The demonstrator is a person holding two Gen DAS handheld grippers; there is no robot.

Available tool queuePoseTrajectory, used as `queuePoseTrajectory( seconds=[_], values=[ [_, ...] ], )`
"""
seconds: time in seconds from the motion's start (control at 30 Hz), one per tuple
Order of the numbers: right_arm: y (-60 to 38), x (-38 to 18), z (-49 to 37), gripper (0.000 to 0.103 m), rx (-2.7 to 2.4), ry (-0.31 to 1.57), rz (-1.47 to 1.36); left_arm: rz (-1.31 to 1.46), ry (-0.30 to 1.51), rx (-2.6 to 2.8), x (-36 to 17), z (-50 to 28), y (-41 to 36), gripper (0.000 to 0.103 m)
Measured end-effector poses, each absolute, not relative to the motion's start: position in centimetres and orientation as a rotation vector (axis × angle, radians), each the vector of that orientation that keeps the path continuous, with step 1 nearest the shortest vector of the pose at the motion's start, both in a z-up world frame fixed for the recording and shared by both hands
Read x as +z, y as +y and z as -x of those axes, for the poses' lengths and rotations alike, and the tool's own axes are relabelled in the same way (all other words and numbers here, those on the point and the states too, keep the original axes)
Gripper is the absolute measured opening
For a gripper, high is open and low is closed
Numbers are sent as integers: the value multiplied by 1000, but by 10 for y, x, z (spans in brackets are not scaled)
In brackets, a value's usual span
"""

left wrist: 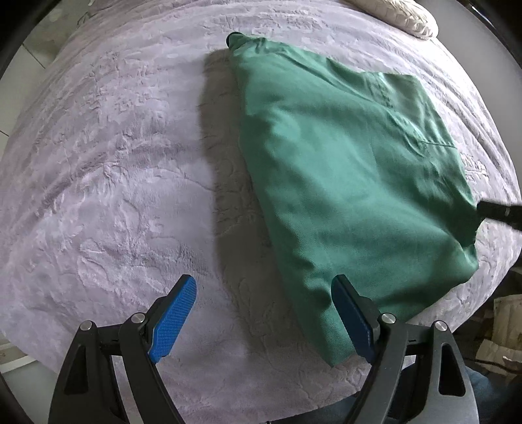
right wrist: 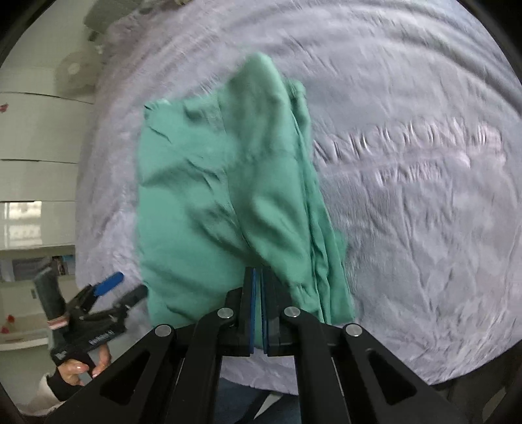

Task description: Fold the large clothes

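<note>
Garment: green garment [left wrist: 342, 182] lies folded on the bed, ahead of both sets of jaws.
Right gripper [right wrist: 260, 305]: jaws pressed together on the garment's near edge, lifting a ridge of cloth.
Left gripper [left wrist: 262, 321]: jaws spread, empty; right pad just beside the garment's near corner.
Bed: lilac embossed blanket [left wrist: 114, 163]; pale pillow [left wrist: 401, 16] beyond the garment.

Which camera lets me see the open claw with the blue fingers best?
The left wrist view: the left claw sits big and sharp, wide open above the bed cover. The right wrist view shows it tiny at the edge, beside the green garment.
</note>
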State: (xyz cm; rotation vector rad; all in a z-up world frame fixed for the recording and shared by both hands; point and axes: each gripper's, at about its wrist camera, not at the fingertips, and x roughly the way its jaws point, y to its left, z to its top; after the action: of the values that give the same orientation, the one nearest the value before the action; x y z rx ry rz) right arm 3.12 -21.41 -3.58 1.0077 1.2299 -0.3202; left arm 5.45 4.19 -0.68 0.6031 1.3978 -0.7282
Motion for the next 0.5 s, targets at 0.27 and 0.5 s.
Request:
queuePoseTrajectory(
  seconds=[0.27,0.5],
  values=[
    [-232,-59,-37,4,-464,1324,-1008,-604,1389,-700,-5,-52,35,86],
    [-227,-41,-35,4,-466,1323,-960,-587,1393,-684,-7,-56,34,86]
  ],
)
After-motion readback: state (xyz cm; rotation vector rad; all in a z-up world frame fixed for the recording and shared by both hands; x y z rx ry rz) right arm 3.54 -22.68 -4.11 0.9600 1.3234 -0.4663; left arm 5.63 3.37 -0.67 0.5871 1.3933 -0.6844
